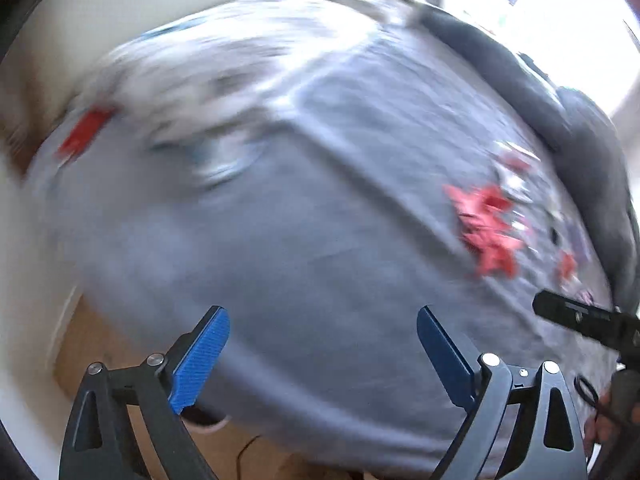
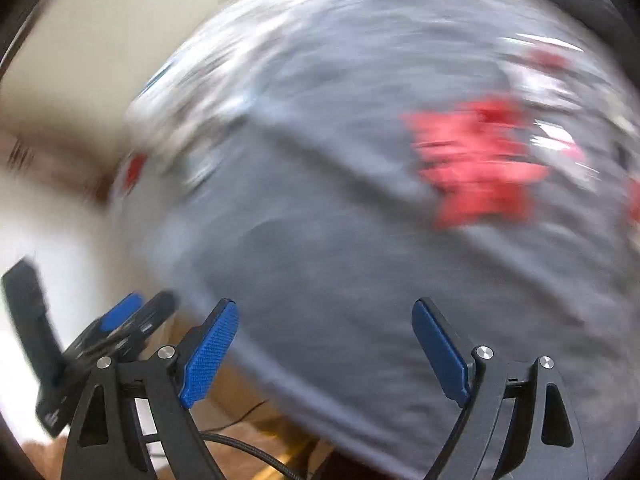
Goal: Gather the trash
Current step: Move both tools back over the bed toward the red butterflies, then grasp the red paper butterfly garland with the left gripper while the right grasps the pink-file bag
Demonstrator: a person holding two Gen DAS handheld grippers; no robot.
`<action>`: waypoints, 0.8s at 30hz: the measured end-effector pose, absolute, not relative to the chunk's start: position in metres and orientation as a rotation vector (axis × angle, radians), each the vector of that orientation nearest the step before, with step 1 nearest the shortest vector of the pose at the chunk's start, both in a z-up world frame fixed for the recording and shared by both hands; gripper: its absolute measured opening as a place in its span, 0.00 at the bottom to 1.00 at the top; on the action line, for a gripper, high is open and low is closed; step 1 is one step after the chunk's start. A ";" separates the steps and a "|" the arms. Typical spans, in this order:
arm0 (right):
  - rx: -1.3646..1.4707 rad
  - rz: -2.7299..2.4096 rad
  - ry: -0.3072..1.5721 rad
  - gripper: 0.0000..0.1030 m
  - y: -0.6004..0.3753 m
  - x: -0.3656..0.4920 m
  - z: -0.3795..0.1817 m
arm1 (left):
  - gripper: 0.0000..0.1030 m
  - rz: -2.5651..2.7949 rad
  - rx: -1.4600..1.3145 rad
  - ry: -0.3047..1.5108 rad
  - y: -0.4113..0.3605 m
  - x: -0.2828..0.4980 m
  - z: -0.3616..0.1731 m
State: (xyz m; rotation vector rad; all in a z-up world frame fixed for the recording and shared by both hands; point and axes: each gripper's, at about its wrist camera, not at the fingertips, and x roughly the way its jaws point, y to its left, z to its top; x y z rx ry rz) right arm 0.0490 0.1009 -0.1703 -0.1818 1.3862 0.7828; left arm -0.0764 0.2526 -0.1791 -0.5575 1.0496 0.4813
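We hold both grippers, left (image 1: 323, 354) and right (image 2: 325, 350), fingers spread wide and empty, above a grey fabric bed (image 1: 320, 260). Crumpled red wrappers (image 1: 486, 228) lie ahead, to the right.

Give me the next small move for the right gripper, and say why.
Probably bring the right gripper down toward the red wrapper on the grey bed. Its fingers stand open with nothing between them, and the wrapper lies ahead to the right, though the view is blurred.
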 end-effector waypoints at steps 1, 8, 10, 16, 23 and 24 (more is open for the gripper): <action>-0.155 0.736 1.381 0.85 0.087 0.063 -0.169 | 0.92 0.425 -0.519 1.069 0.241 -0.047 -0.177; -0.010 0.490 1.357 0.85 -0.034 0.147 -0.160 | 0.93 0.246 -0.384 1.198 0.160 0.076 -0.192; 0.033 0.439 1.360 0.85 -0.069 0.158 -0.162 | 0.93 0.237 -0.357 1.220 0.143 0.098 -0.201; 0.142 0.403 1.419 0.85 -0.112 0.179 -0.183 | 0.93 0.315 -0.317 1.254 0.132 0.155 -0.222; 0.140 0.537 1.411 0.85 -0.094 0.199 -0.183 | 0.93 0.324 -0.329 1.335 0.138 0.195 -0.257; 0.137 0.554 1.414 0.85 -0.089 0.202 -0.183 | 0.93 0.316 -0.329 1.340 0.137 0.197 -0.261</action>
